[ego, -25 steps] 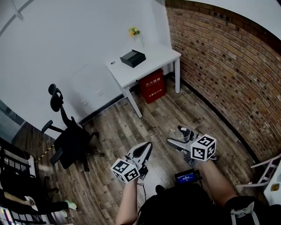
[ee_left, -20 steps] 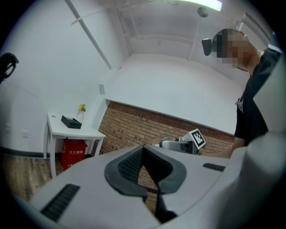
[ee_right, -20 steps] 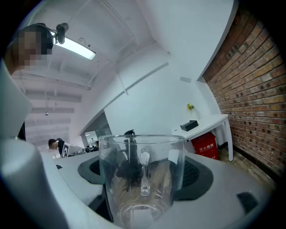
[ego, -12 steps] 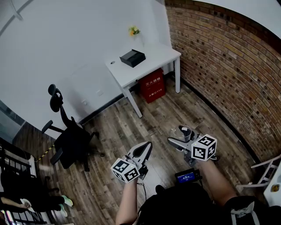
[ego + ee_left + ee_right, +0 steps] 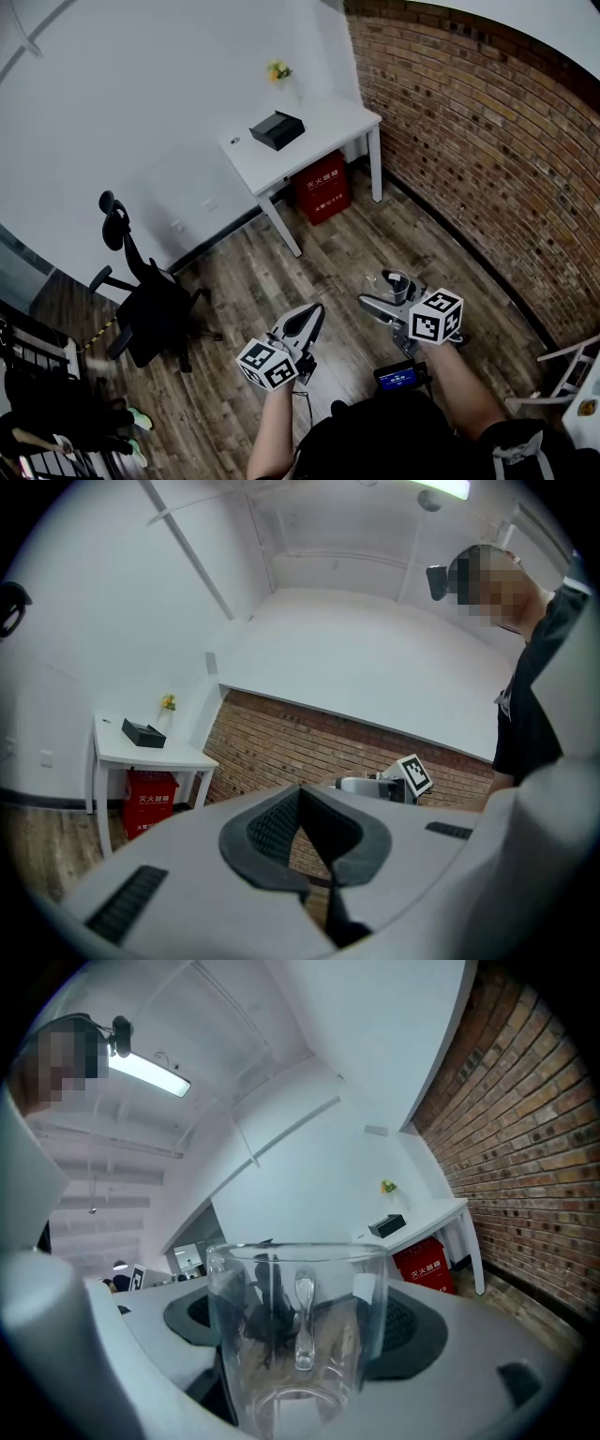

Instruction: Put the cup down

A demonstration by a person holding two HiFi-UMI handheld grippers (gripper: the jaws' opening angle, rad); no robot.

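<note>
While carrying the clear glass cup (image 5: 296, 1335) upright, jaws of the right tool (image 5: 381, 300) pressed to its sides, hovers over the wooden floor (image 5: 281, 272), well apart from the white worktop (image 5: 323, 131). Left tool (image 5: 305, 832): jaws together, nothing between. Looks like mid-carry, set-down not begun. Next calls for reaching the worktop's bare front edge, away from the black box (image 5: 276, 129), lowering level, then releasing.

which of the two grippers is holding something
The right gripper: its jaws clamp a clear glass cup. The left gripper has its jaws together with nothing between them.
</note>
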